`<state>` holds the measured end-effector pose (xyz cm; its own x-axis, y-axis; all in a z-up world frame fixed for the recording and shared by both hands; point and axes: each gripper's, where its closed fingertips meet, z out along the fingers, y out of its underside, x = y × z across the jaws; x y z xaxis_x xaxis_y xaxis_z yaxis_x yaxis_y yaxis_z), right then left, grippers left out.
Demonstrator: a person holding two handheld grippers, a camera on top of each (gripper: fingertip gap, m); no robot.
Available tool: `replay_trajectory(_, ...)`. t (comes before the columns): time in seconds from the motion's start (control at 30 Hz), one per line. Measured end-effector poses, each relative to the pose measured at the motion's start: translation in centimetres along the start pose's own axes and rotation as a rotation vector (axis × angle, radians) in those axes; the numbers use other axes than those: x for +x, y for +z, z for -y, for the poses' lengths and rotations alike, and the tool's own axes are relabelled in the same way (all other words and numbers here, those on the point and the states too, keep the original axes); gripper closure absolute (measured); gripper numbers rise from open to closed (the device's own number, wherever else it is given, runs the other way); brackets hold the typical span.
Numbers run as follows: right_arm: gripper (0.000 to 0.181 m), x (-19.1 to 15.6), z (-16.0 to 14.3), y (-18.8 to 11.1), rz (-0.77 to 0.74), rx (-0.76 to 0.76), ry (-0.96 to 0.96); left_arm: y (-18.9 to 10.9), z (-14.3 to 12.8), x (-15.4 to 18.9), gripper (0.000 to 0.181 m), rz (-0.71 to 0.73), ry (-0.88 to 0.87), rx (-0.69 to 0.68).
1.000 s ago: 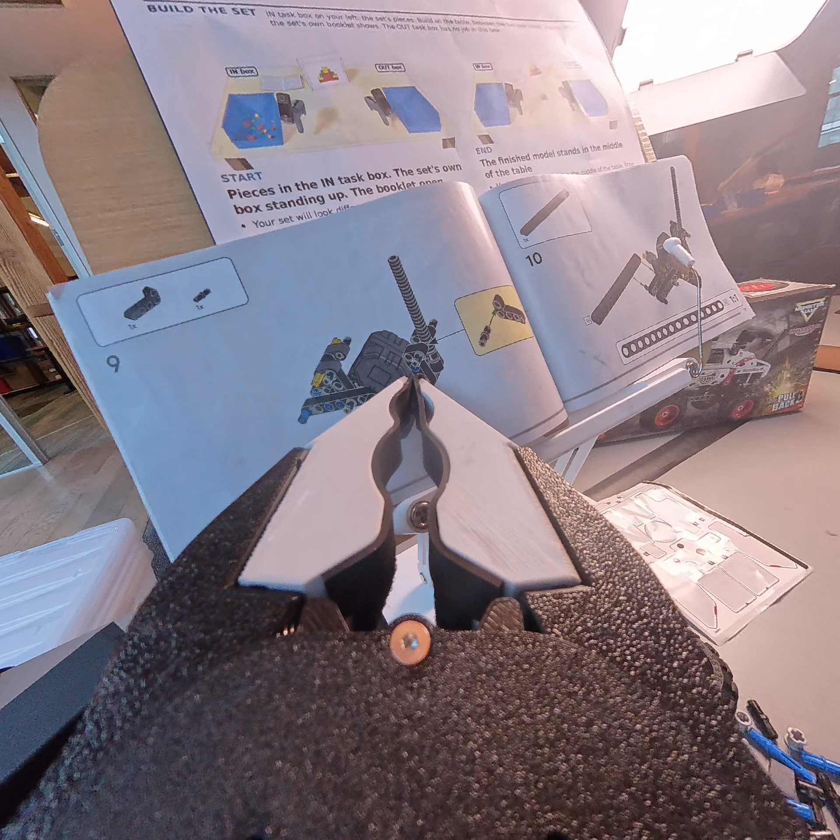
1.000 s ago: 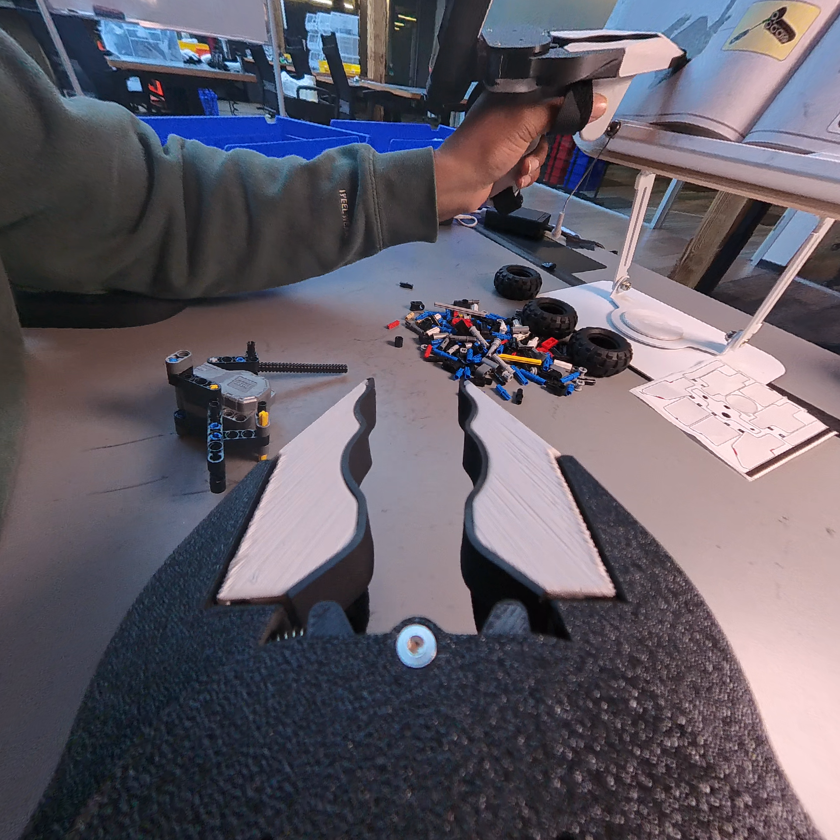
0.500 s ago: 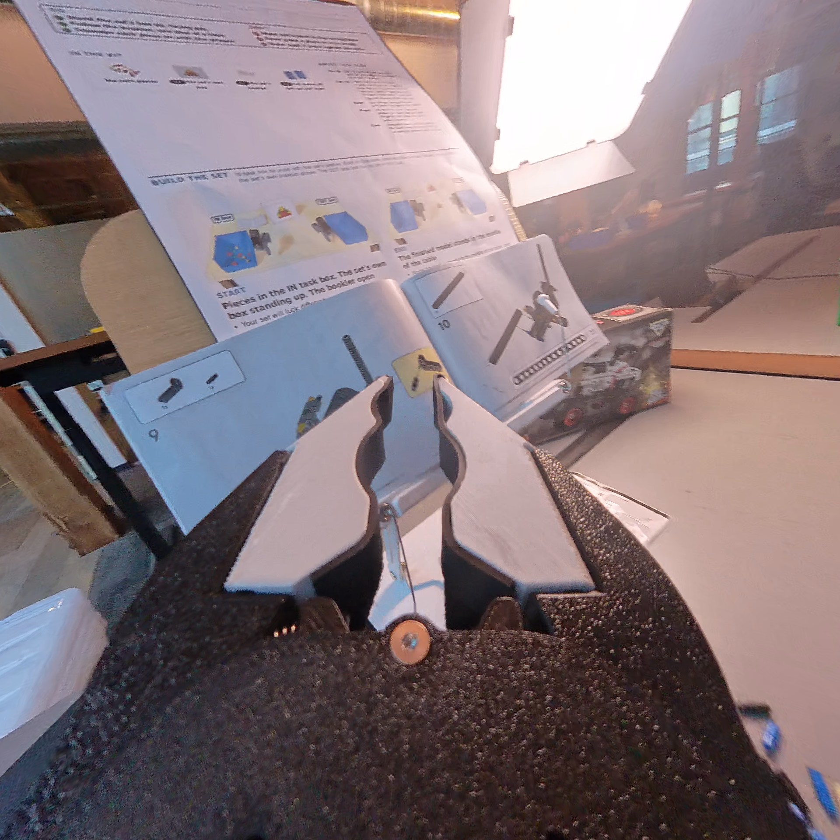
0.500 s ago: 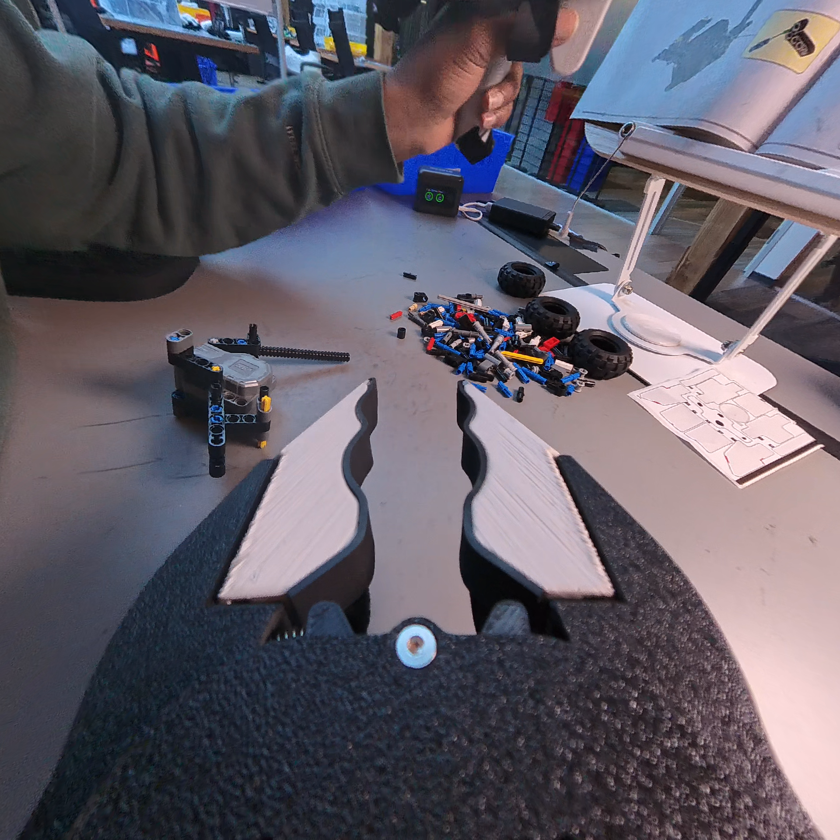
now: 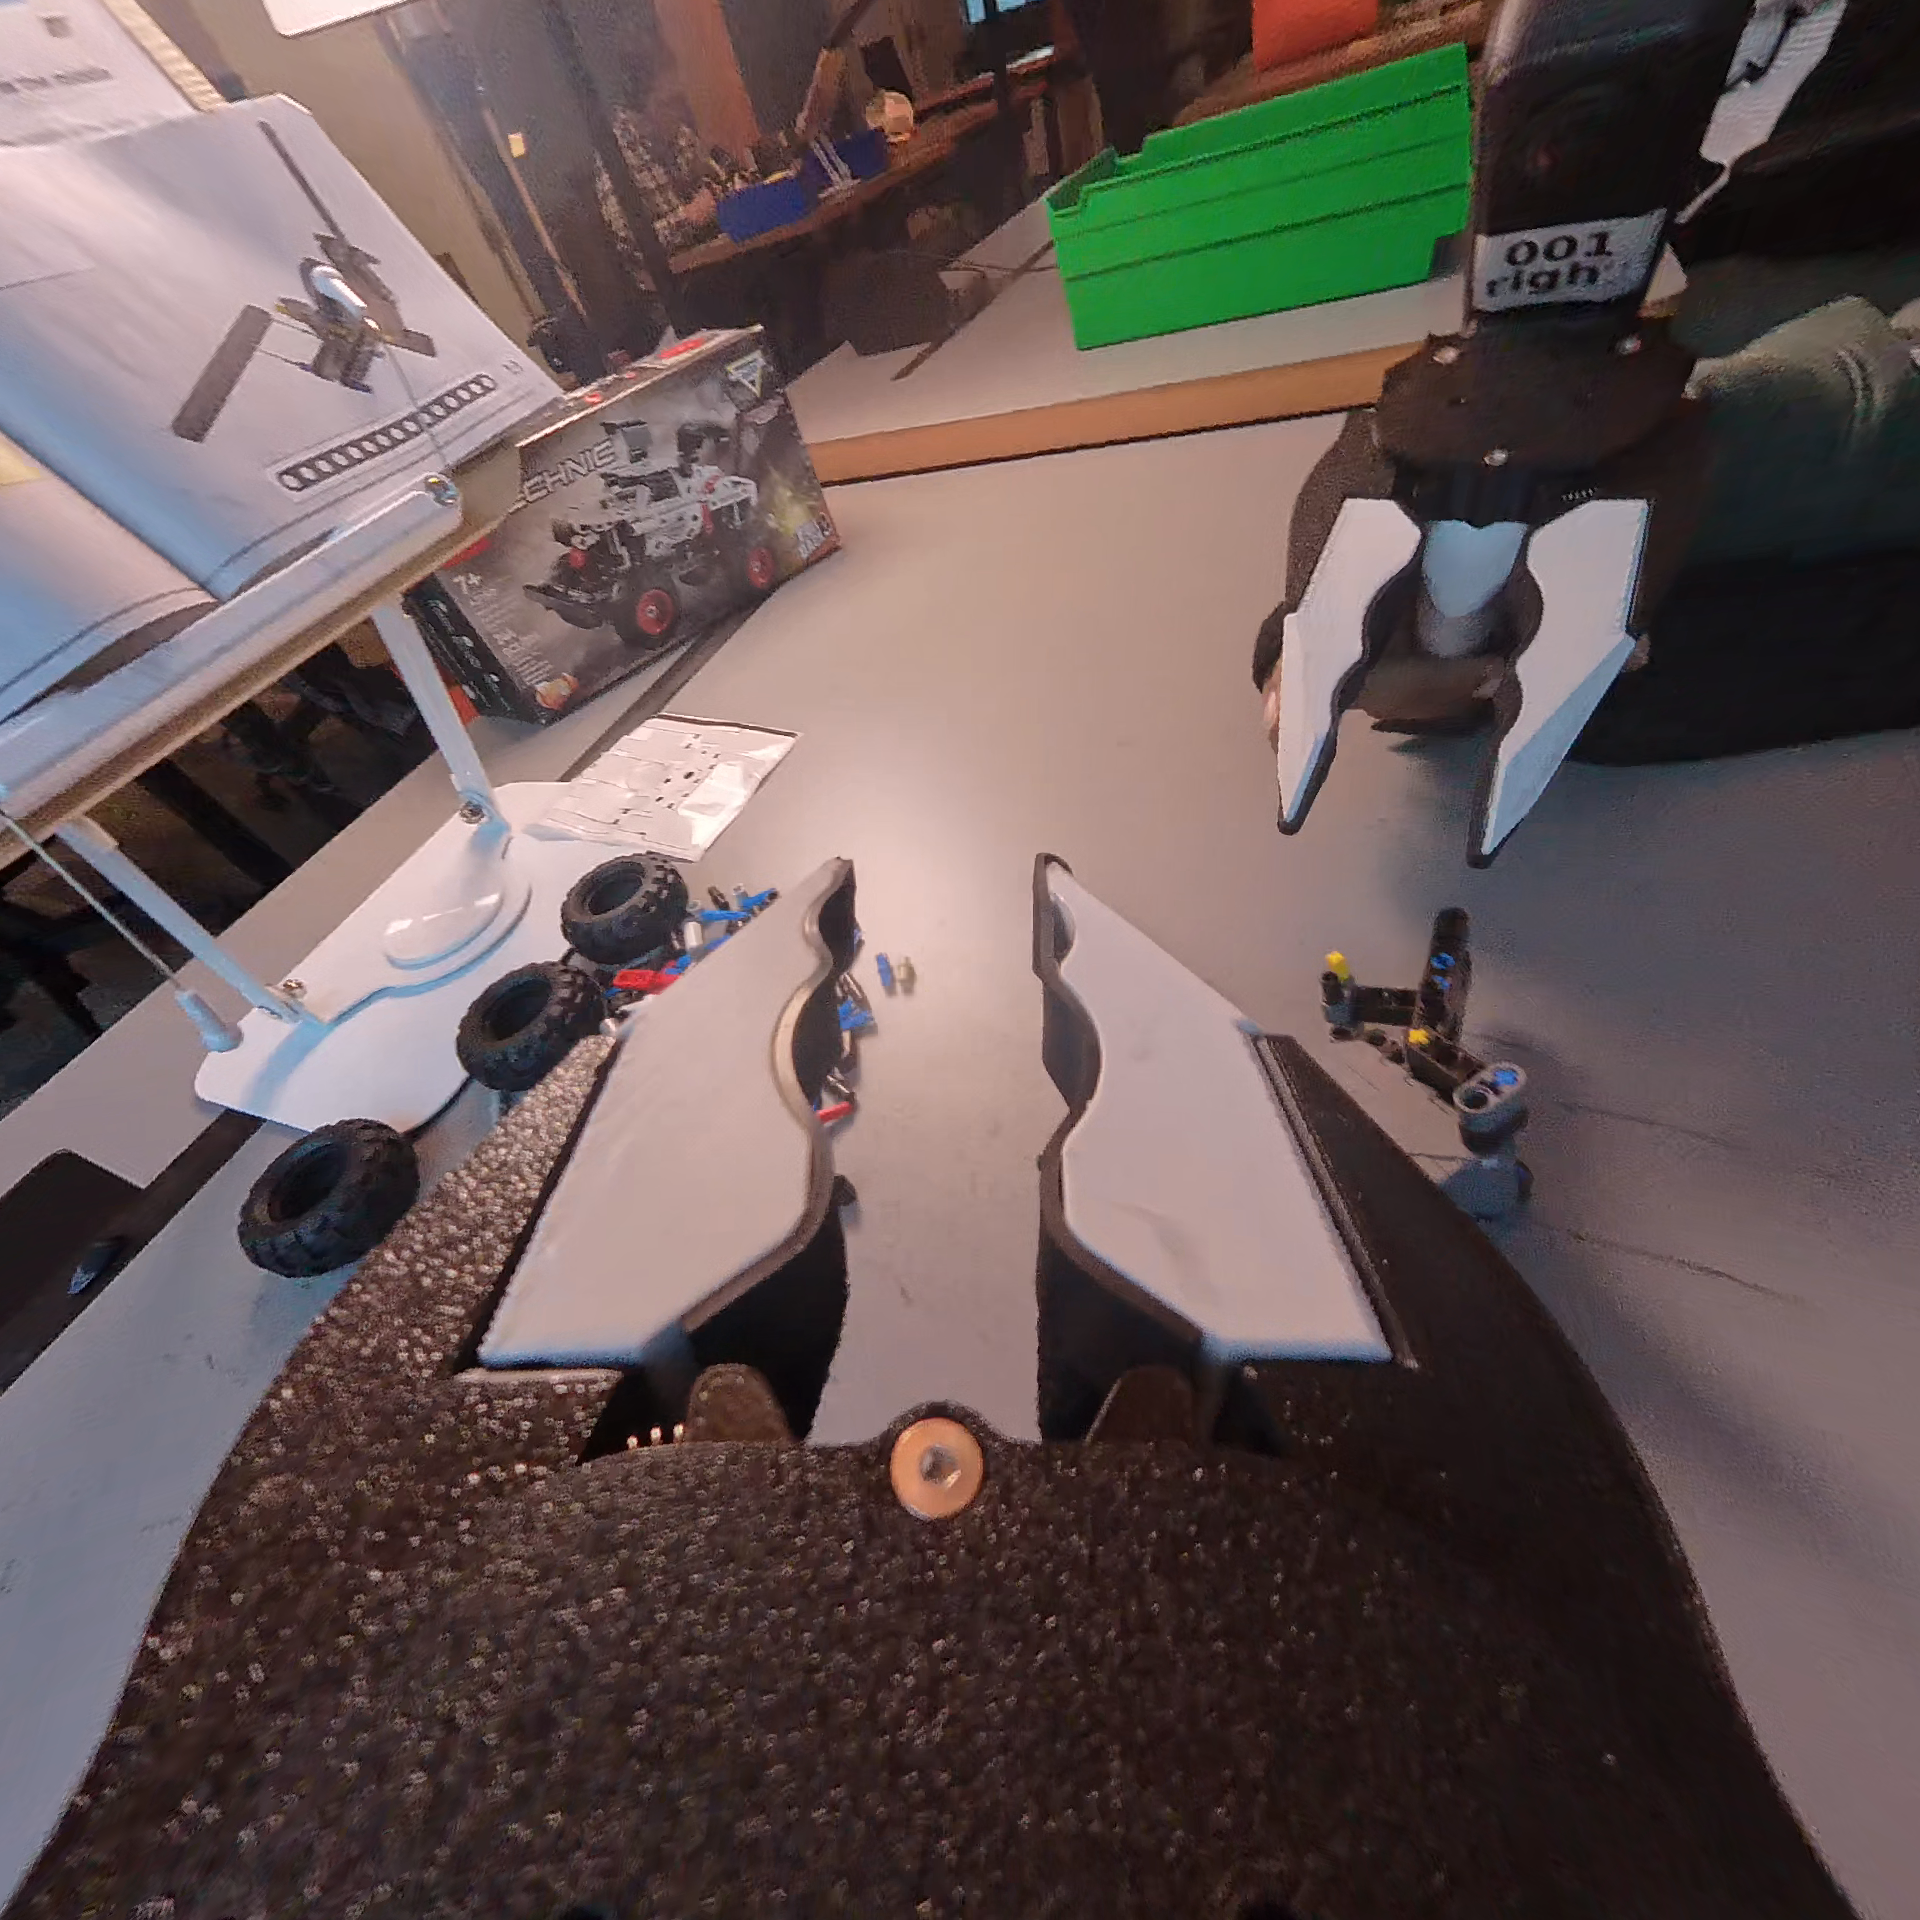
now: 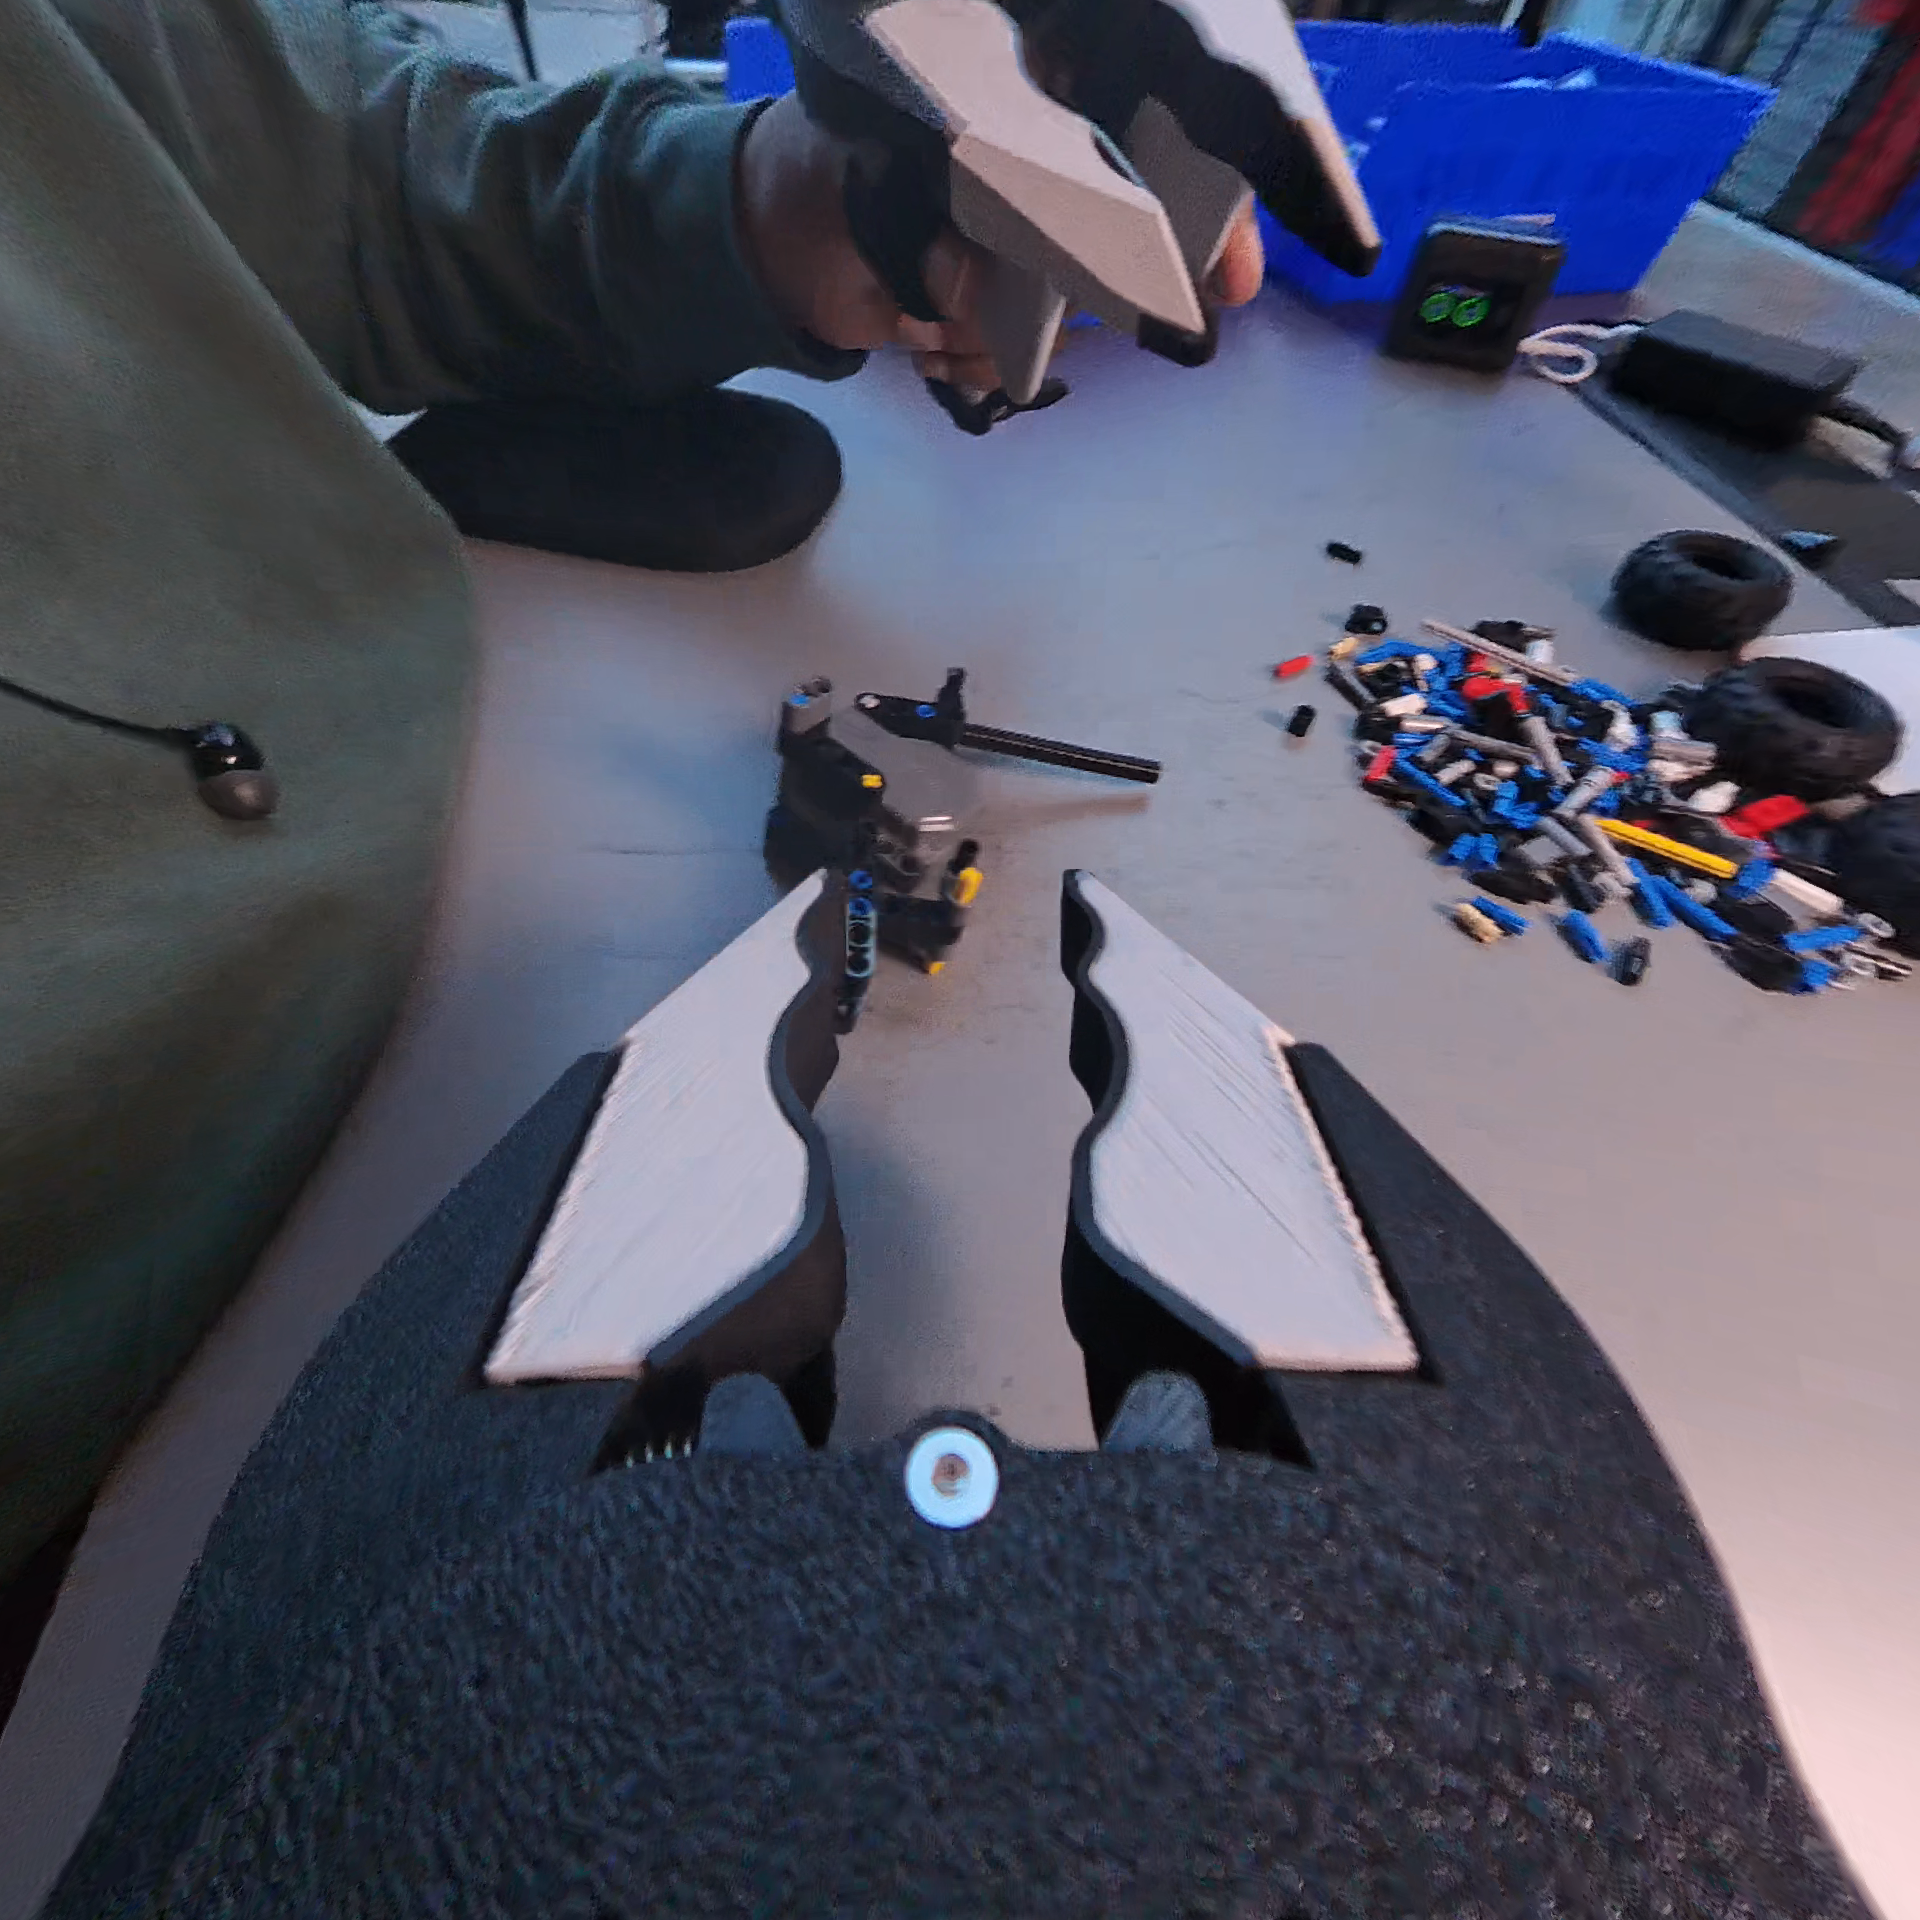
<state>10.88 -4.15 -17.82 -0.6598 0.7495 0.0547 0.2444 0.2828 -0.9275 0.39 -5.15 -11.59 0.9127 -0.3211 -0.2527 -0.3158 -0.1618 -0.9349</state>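
Both my grippers, left gripper (image 5: 940,883) and right gripper (image 6: 940,894), gape empty; half-built model (image 6: 878,831) at right's 11 o'clock looks light, brittle; I'd grip its blocky body

Both views are fairly dim, with a warm cast in the left wrist view and a cooler, bluish one in the right. Soft shadows lie on the grey worktop (image 5: 1039,644). Wide-angle lenses bend the edges. The raised tool (image 6: 1195,208) and green sleeve (image 6: 208,520) look smeared, perhaps by motion; backgrounds are soft.

Your two wrist cameras are facing each other low over the grey table (image 5: 966,644), both seeing the half-built model (image 6: 883,831).
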Motion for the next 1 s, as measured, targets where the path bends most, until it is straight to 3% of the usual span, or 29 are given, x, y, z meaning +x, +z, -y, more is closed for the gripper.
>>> replay_trajectory(0.27,0.132,-2.9,-2.9,2.2,0.061,-0.297,-0.201,-0.8,-1.2,4.5,0.149,-0.125,0.026,-0.071)
replay_trajectory(0.33,0.139,-2.8,-3.5,2.8,0.048,-0.327,-0.223,-0.6,-2.3,5.5,0.149,-0.171,0.045,-0.098)
replay_trajectory(0.4,0.165,-2.4,-3.7,3.1,0.019,-0.347,-0.271,-0.3,-3.7,6.5,0.149,-0.228,0.048,-0.131)
replay_trajectory(0.5,0.166,-1.9,-3.7,3.2,-0.022,-0.347,-0.320,-0.2,-4.9,7.8,0.149,-0.320,-0.011,-0.156)
replay_trajectory(0.67,0.175,0.7,-2.5,2.6,-0.204,-0.287,-0.476,-0.3,-5.2,6.8,0.151,-0.306,-0.057,-0.156)
replay_trajectory(0.8,0.175,3.6,-2.4,1.7,-0.395,-0.331,-0.687,-0.4,-6.1,4.5,0.151,-0.231,-0.164,-0.187)
replay_trajectory(1.0,0.175,4.2,-2.2,1.5,-0.507,-0.378,-0.925,-0.1,-8.2,3.9,0.145,-0.218,-0.271,-0.283)
